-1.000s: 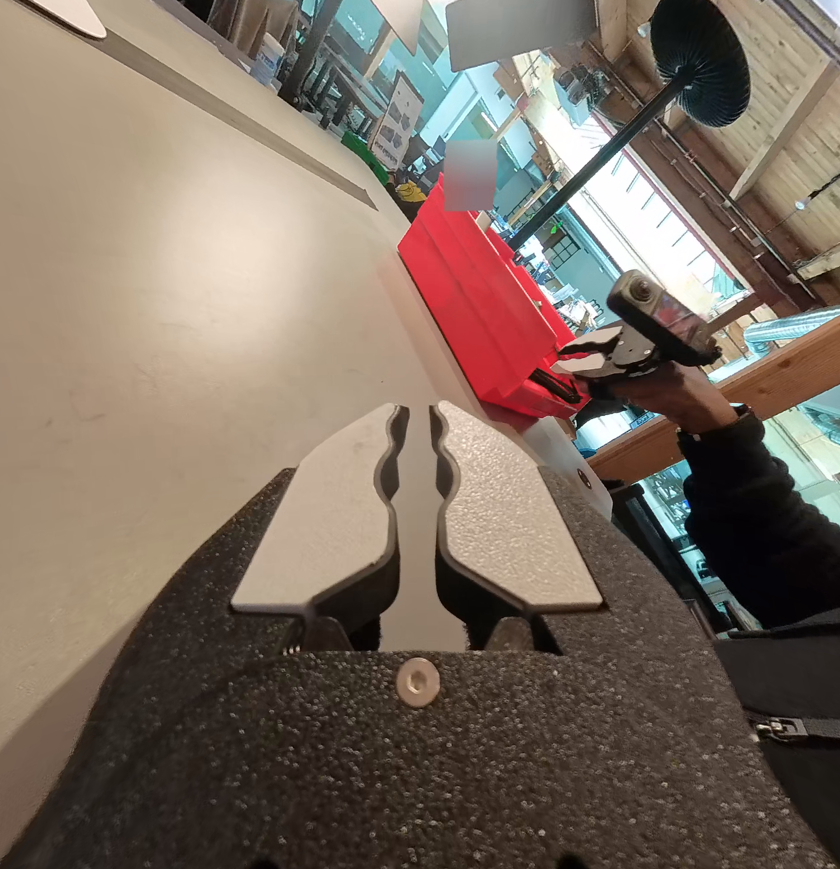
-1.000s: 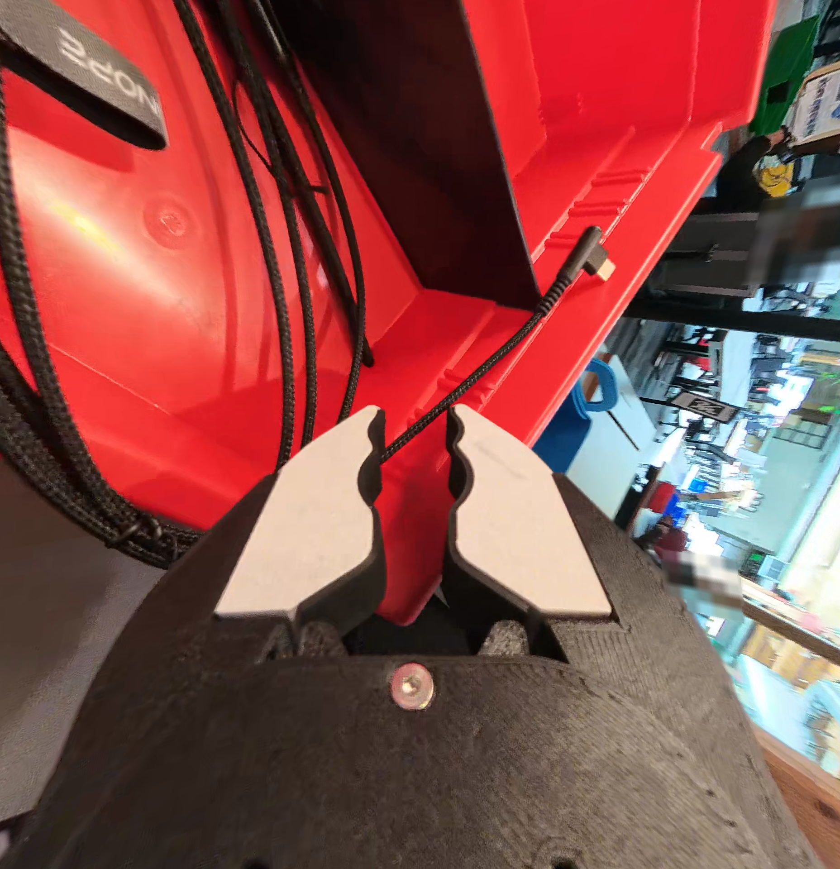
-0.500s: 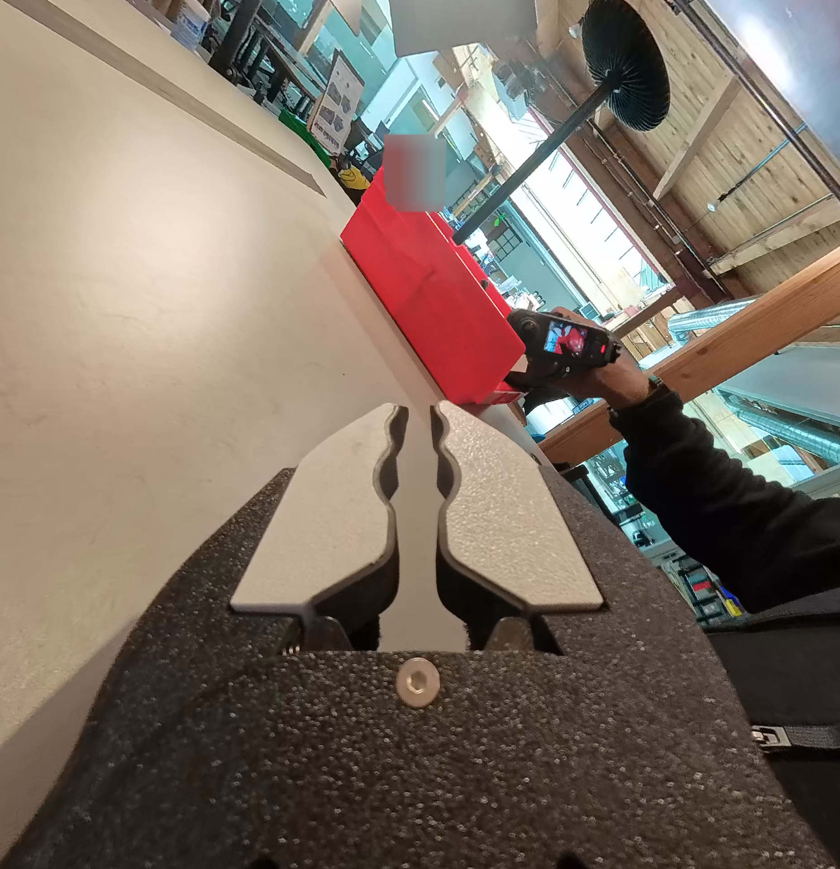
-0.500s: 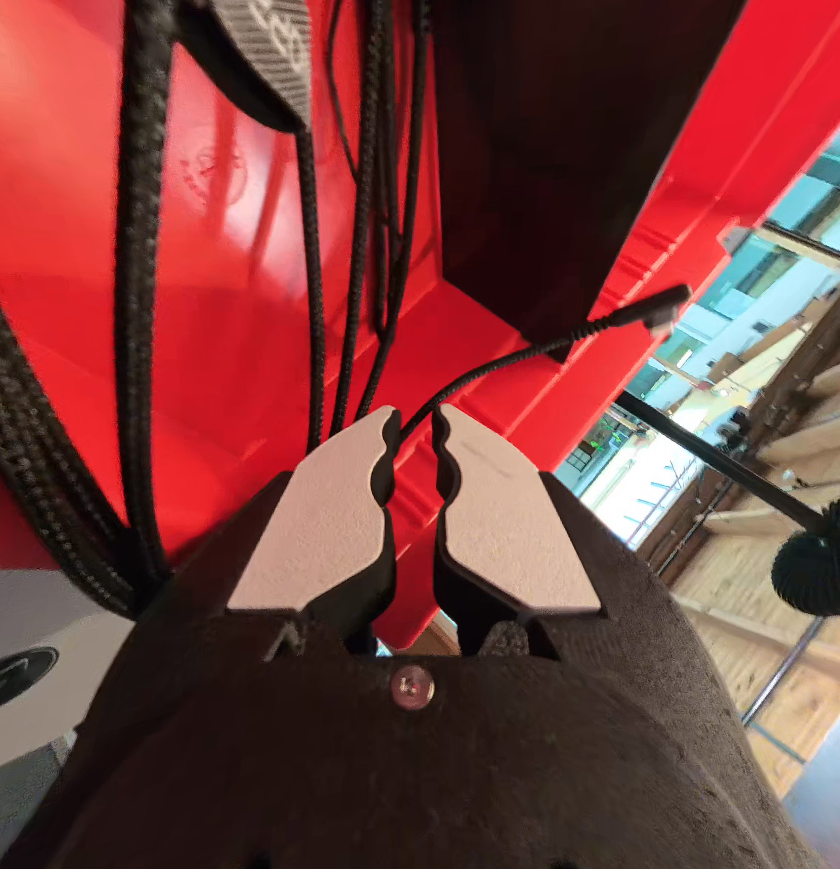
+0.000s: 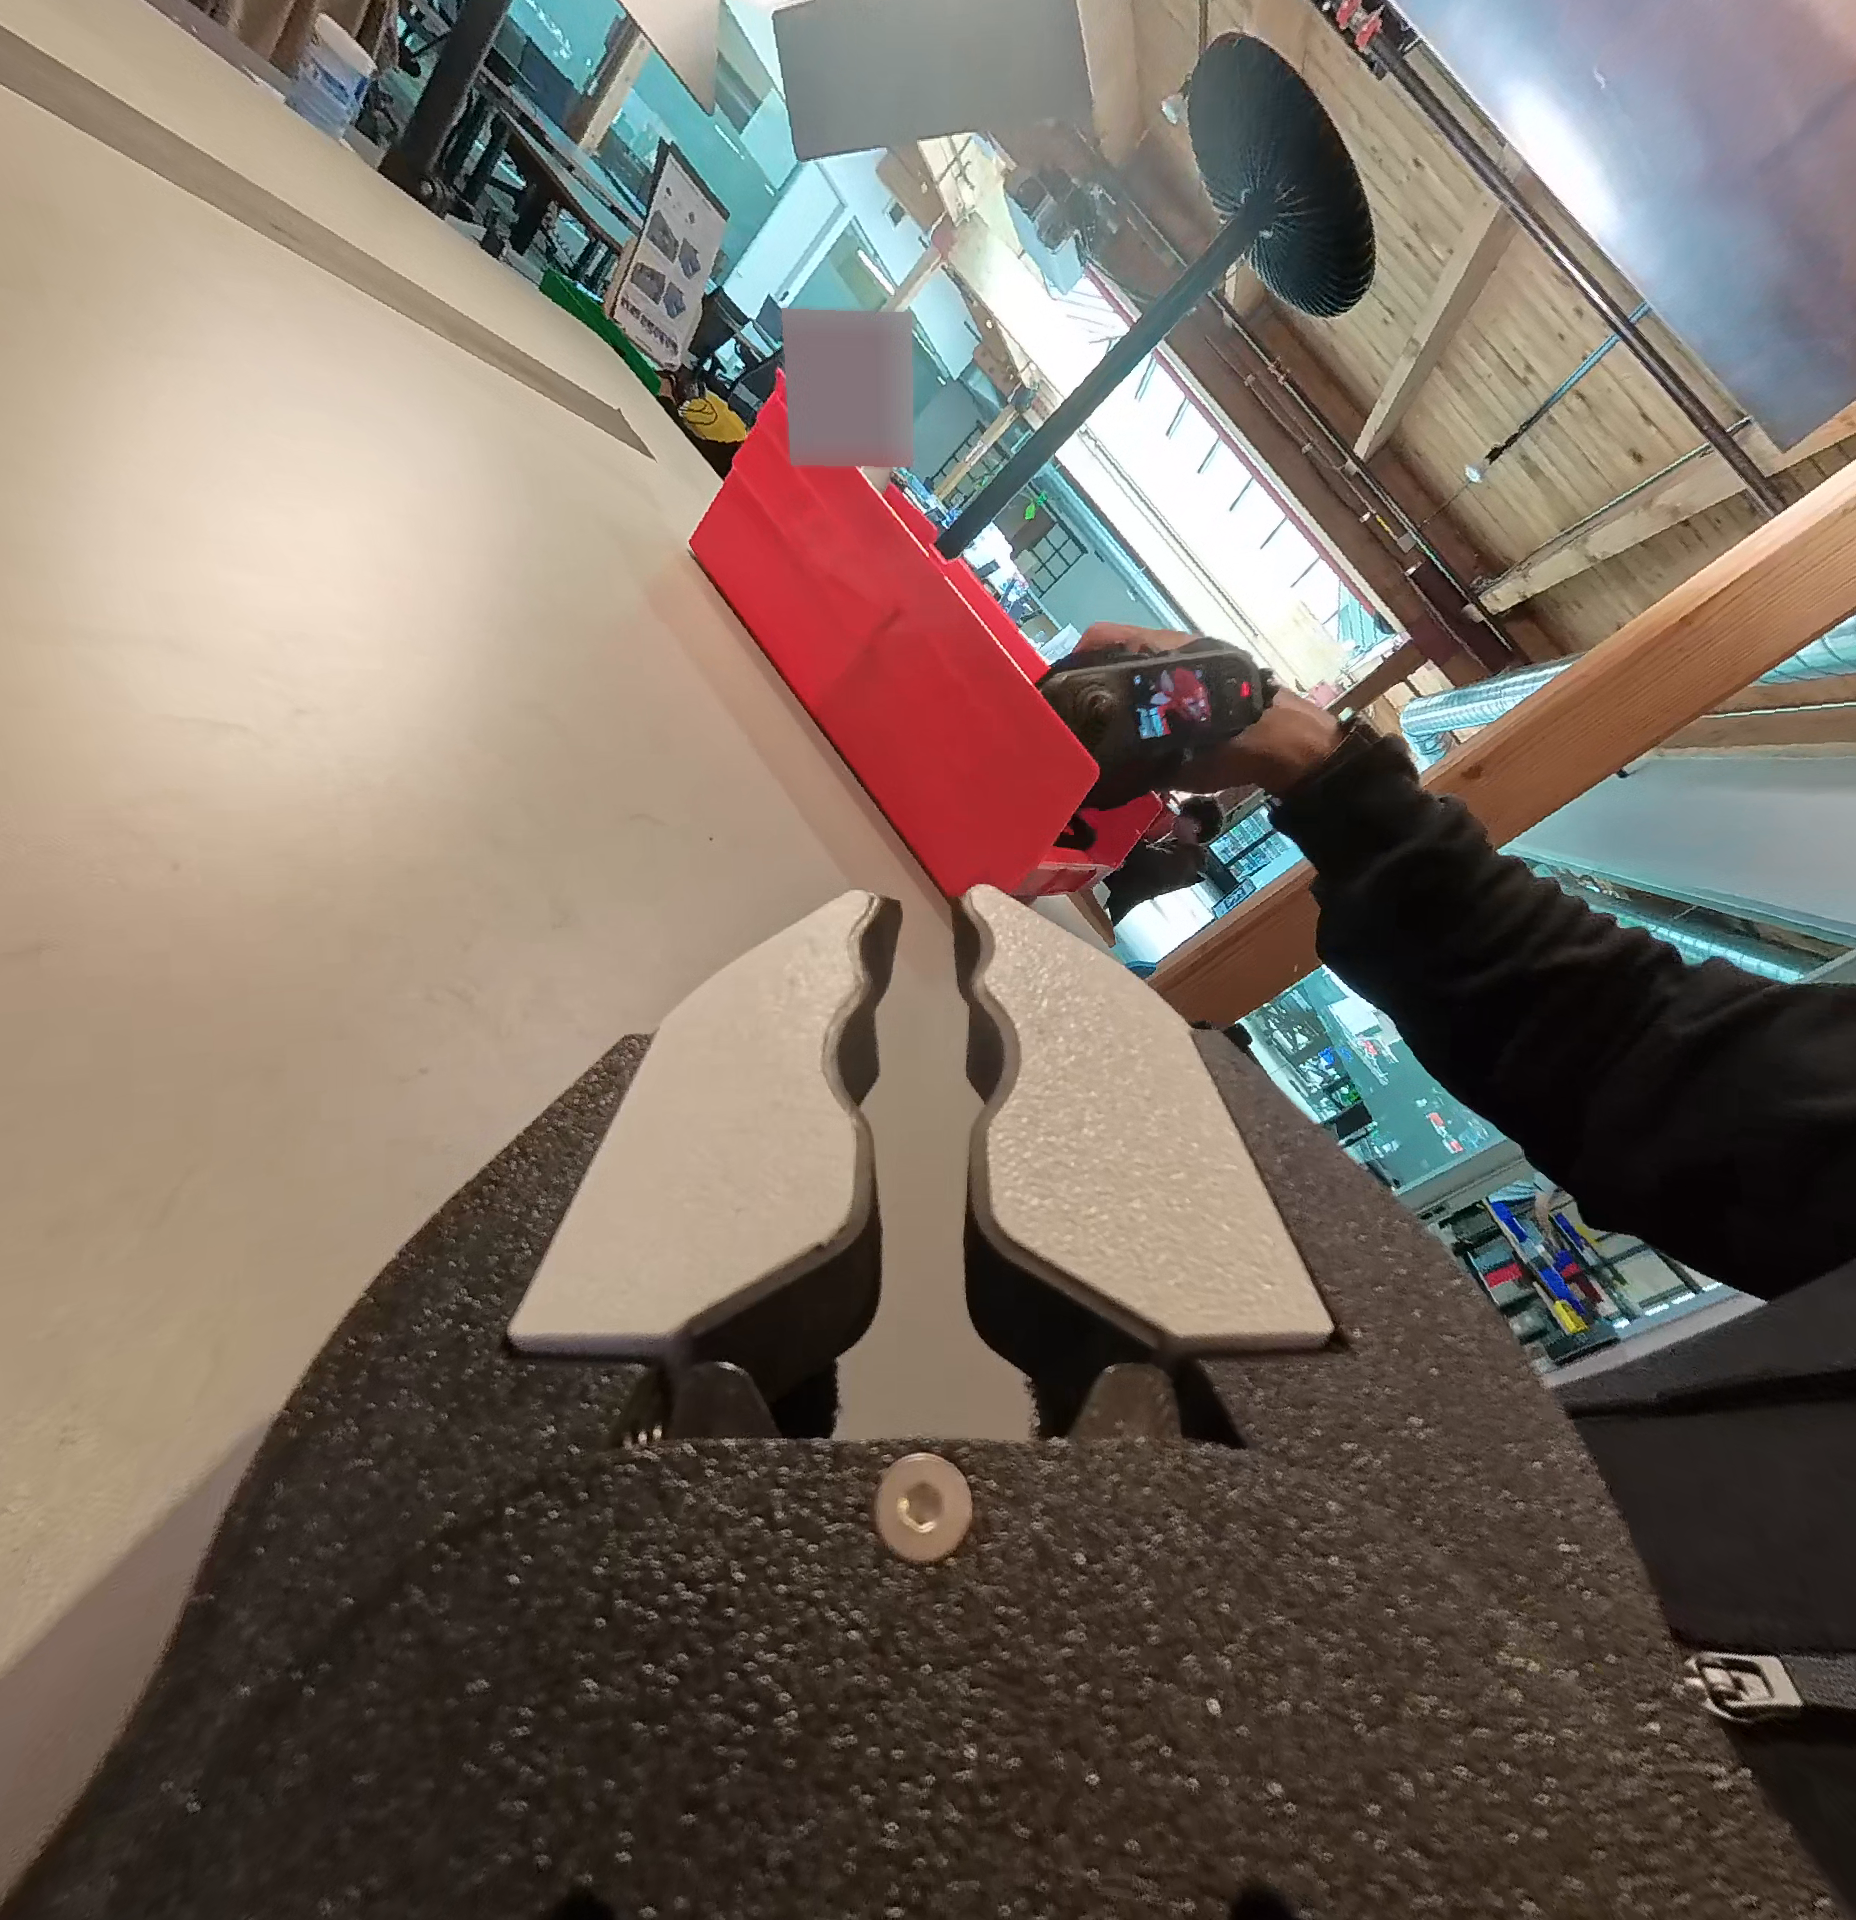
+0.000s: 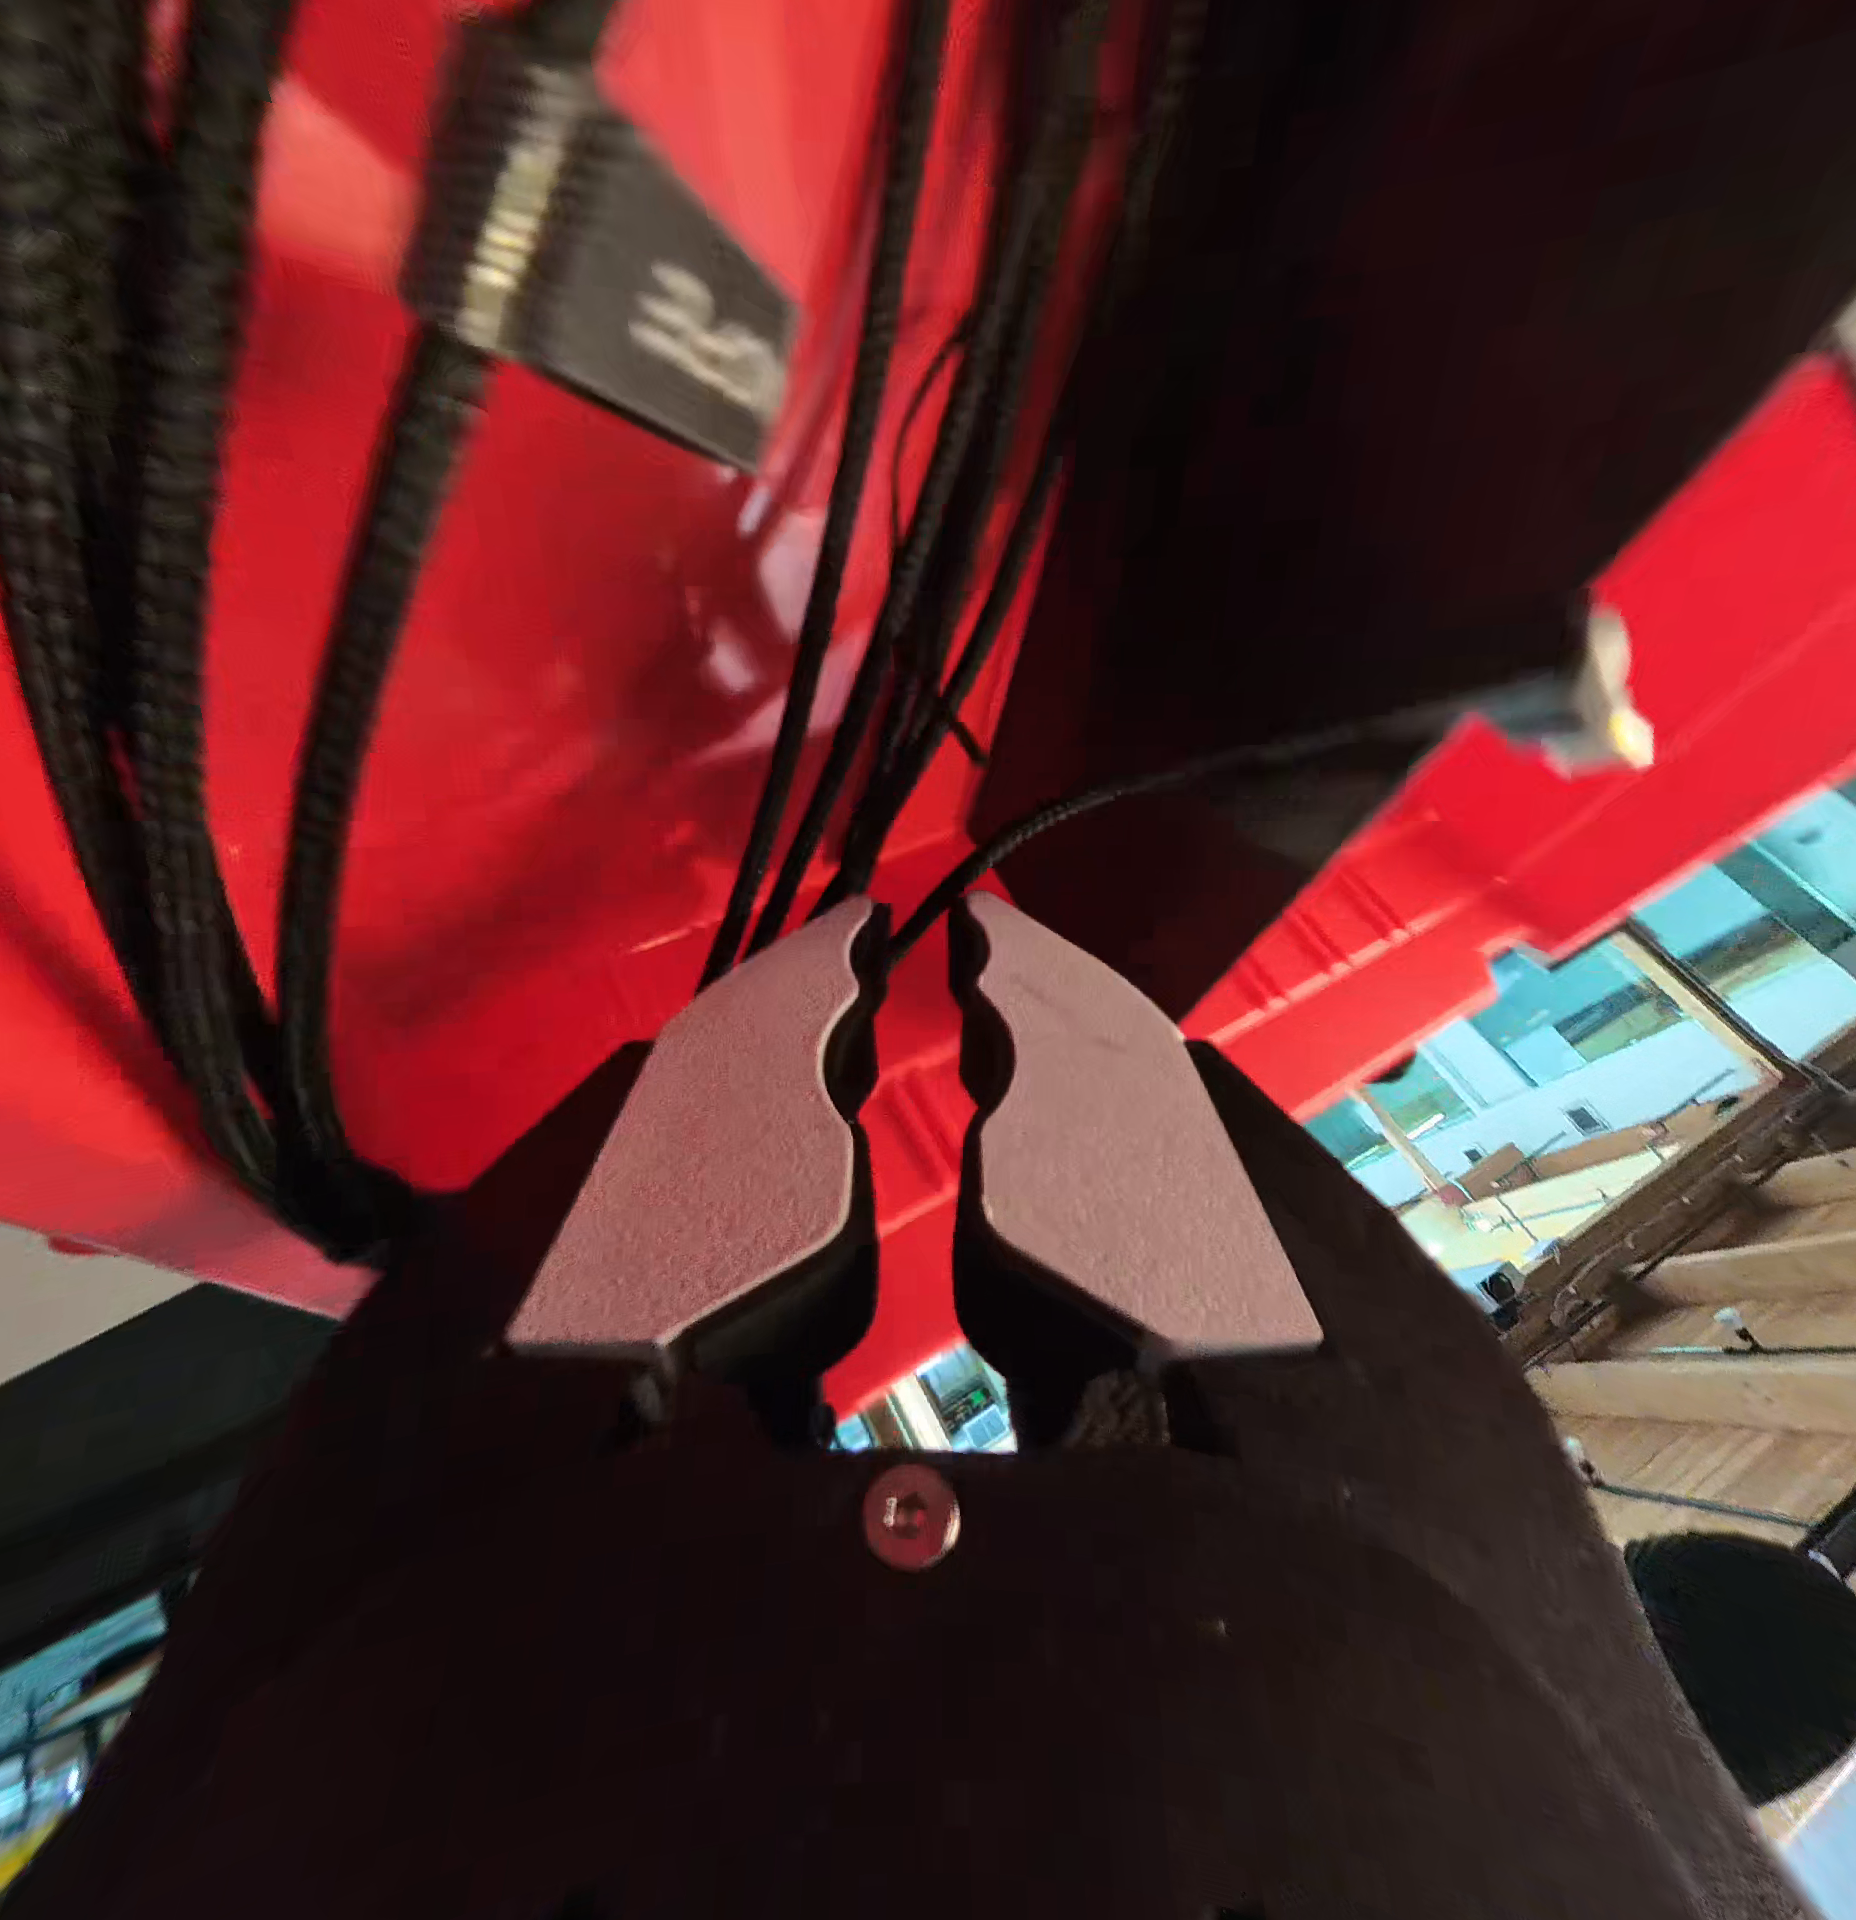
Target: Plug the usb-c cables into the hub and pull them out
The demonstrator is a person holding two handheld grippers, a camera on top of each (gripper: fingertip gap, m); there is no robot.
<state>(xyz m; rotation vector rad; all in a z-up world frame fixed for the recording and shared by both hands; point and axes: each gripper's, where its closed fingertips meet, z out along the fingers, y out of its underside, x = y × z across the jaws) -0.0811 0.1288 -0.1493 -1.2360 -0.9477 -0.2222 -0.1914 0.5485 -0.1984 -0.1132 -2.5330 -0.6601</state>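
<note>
My right gripper [image 6: 916,914] is inside a red bin [image 6: 550,665], shut on a thin black braided usb-c cable [image 6: 1163,784]. The cable runs up and right from the fingertips to its angled connector [image 6: 1589,696], which hangs free and blurred. A thick bundle of black braided cables [image 6: 82,623] with a dark strap [image 6: 643,301] lies in the bin to the left. My left gripper [image 5: 924,914] is shut and empty over the pale table [image 5: 280,727], pointing at the red bin [image 5: 882,665]. No hub shows in either view.
In the left wrist view a hand in a black sleeve [image 5: 1526,987] holds the other gripper's body [image 5: 1163,707] at the bin's near end. A dark panel [image 6: 1371,364] stands inside the bin. A black pole with a round brush-like head [image 5: 1277,177] rises behind the bin. Across from one pair of fingers to the other is roughly 45 centimetres.
My right gripper has closed on the thin cable and tilted, and the connector has swung right. The left view has shifted, so the bin sits farther off.
</note>
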